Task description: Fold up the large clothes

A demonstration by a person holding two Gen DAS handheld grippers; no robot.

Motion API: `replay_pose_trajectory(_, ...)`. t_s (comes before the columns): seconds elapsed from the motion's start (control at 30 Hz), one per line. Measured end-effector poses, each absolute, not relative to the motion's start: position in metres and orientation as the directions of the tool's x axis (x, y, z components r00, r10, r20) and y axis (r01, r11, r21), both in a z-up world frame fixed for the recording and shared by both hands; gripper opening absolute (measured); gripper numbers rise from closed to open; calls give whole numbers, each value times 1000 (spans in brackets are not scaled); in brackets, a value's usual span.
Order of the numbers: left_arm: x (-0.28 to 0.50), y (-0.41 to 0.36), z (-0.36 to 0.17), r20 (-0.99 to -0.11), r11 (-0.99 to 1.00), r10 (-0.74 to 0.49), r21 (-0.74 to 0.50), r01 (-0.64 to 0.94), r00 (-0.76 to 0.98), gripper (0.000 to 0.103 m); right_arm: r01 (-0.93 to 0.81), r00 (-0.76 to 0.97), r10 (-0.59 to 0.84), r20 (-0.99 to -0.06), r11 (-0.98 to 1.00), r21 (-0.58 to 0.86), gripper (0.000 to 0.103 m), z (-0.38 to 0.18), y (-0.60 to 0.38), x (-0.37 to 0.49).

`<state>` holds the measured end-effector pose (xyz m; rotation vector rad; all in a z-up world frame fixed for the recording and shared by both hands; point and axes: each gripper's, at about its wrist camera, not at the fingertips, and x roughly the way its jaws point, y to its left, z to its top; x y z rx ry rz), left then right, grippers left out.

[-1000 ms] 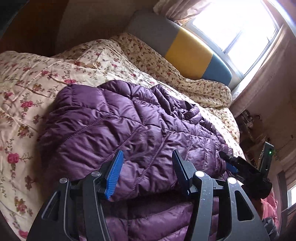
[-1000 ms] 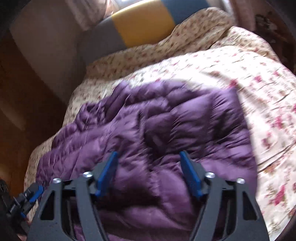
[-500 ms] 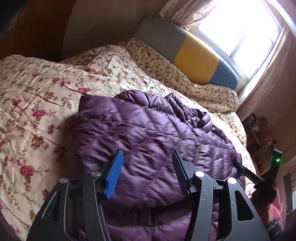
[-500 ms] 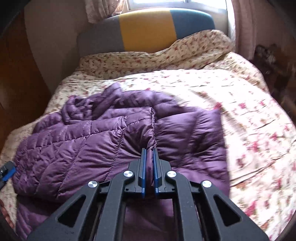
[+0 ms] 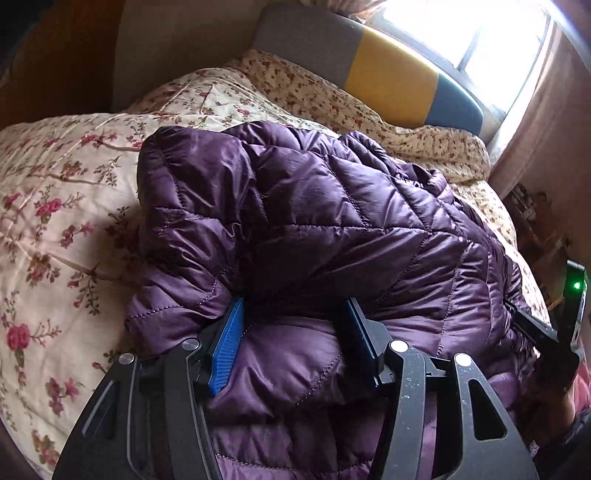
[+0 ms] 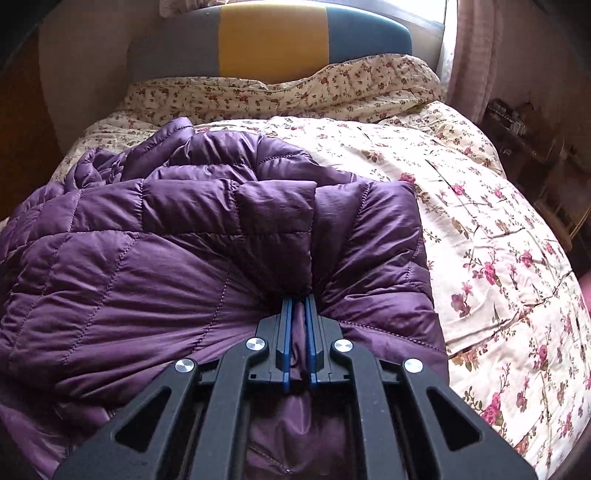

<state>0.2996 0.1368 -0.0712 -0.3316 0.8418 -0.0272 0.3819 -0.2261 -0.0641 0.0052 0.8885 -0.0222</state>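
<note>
A purple quilted puffer jacket [image 5: 332, 221] lies bunched and partly folded over on a floral bedspread [image 5: 55, 221]. My left gripper [image 5: 293, 306] is pushed into the jacket's near edge. Its blue-padded fingers [image 5: 227, 343] stand apart, and a bulge of the lower layer sits between them under the folded-over top layer. In the right wrist view the jacket [image 6: 147, 258] fills the left half. My right gripper [image 6: 297, 299] is shut on a pinched fold of it near the jacket's right edge, with the fabric puckered around the pads.
A grey, yellow and blue headboard [image 6: 273, 37] stands at the far end of the bed under a bright window [image 5: 480, 33]. Bare bedspread [image 6: 498, 258] lies to the jacket's right. A cluttered shelf [image 6: 517, 125] stands past the bed. A green light [image 5: 575, 285] glows on the other gripper's housing.
My right gripper closed on a fold of the jacket and sank lower with it. The left gripper dropped from above the jacket into its near edge, its fingers at the same width.
</note>
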Motion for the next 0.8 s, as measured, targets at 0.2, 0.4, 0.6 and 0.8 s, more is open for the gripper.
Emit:
replay_pose_trajectory(0.2,299,129,-60,-739,963,-111,-245,-111,664,69,19,632,-19,-775,1000,-8,11,-57,-225,380)
replay_pose_trajectory(0.4,292,125,-42,-717,968,-86,-225,-112,692,78,19,658,-23,-752,1000,-14,43,-37,-223,372)
replay_pose_trajectory(0.6,289,124,-20,-678,977,-66,-194,-92,732,78,-36,720,27,-693,999,2,50,-9,-201,366)
replay_pose_trajectory(0.8,309,127,-12,-671,976,-63,-197,-96,739,78,-139,727,118,-676,990,24,61,0,-159,377)
